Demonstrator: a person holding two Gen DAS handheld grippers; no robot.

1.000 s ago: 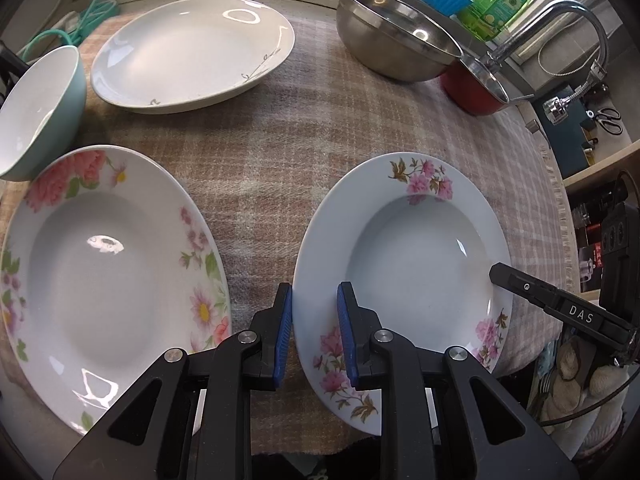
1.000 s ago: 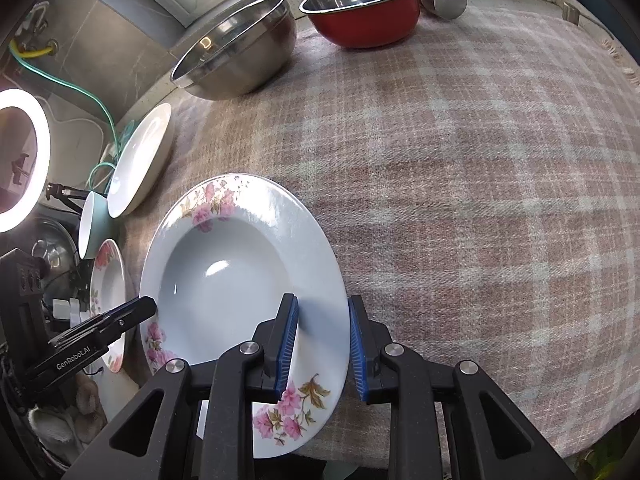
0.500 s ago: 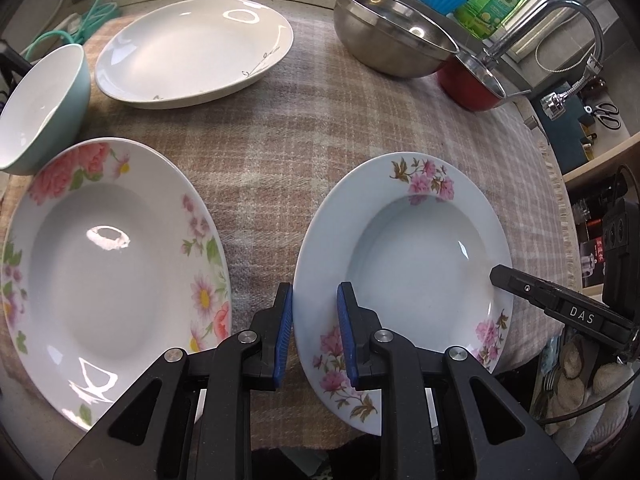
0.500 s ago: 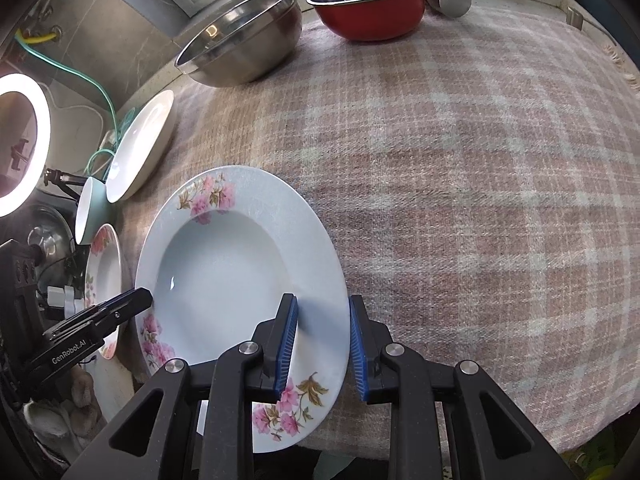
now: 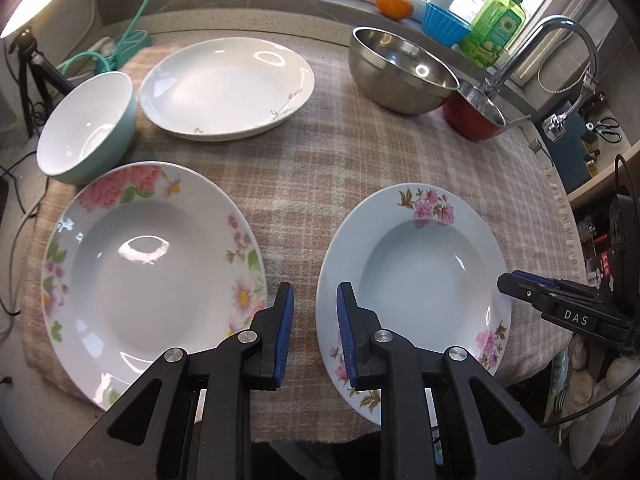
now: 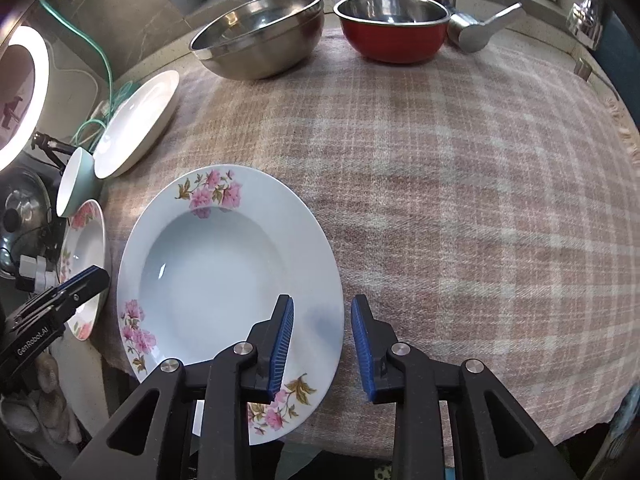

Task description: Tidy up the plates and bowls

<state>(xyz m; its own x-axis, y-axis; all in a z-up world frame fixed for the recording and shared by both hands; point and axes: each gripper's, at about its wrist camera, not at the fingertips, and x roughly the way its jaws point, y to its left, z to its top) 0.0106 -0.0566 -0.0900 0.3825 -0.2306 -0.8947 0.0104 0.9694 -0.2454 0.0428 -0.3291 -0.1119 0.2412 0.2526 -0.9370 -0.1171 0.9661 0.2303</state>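
An orange (image 5: 394,5) and green soap bottle (image 5: 497,24) sit on the windowsill.

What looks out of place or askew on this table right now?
The teal bowl sits tilted, leaning toward the big floral plate rather than flat. The small floral plate hangs partly over the cloth's near edge. Nothing looks spilled or cracked.

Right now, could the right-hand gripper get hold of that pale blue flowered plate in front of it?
Probably yes. The right gripper is open, and its jaws straddle the near right rim of the pale blue flowered plate. Nothing lies between them, and the plaid cloth beside it is bare.
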